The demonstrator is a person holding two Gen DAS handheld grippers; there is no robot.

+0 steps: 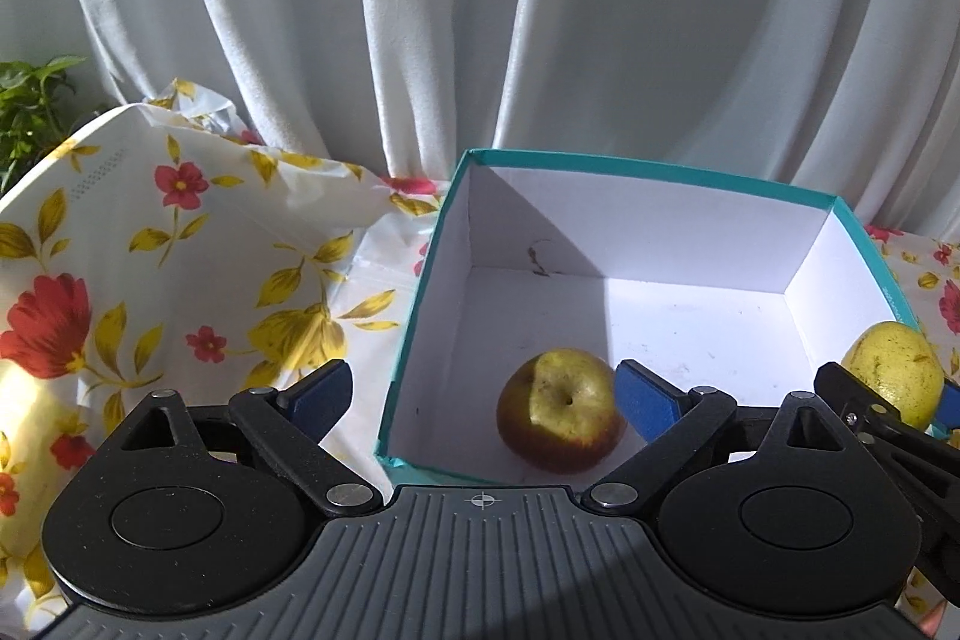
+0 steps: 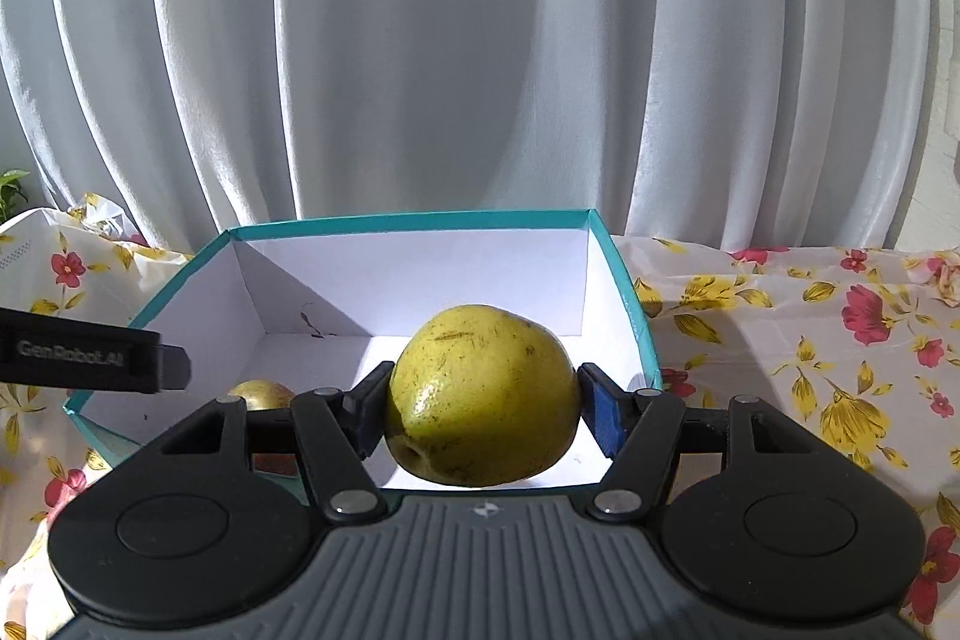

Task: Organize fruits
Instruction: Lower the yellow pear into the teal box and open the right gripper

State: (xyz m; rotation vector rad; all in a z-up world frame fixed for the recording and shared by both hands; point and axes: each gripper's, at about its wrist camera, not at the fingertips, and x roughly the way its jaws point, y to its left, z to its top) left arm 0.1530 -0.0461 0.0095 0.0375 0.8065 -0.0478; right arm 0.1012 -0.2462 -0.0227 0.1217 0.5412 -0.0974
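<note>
Right claw (image 2: 483, 415): clamped on a yellow-green pear (image 2: 483, 394), blue pads (image 2: 603, 415) pressed against both its sides. Pear is lifted, sitting over the near edge of the teal box (image 2: 624, 274), stem dimple facing down-left toward the camera.

Left claw (image 1: 480, 397): jaws spread wide, nothing between them. It hangs at the box's near-left corner; left pad sits outside the box wall over the cloth, right pad just beside the apple (image 1: 561, 418).

Apple is red-and-yellow and rests on the white box floor near the front wall, stem hollow facing me. From the right wrist view only a sliver of it shows, behind my left finger.

Box interior is white, a small dark mark on the back wall.

Floral tablecloth (image 2: 810, 352) lies under the box. White curtain (image 2: 480, 40) behind, green plant (image 1: 30, 106) at far left.
</note>
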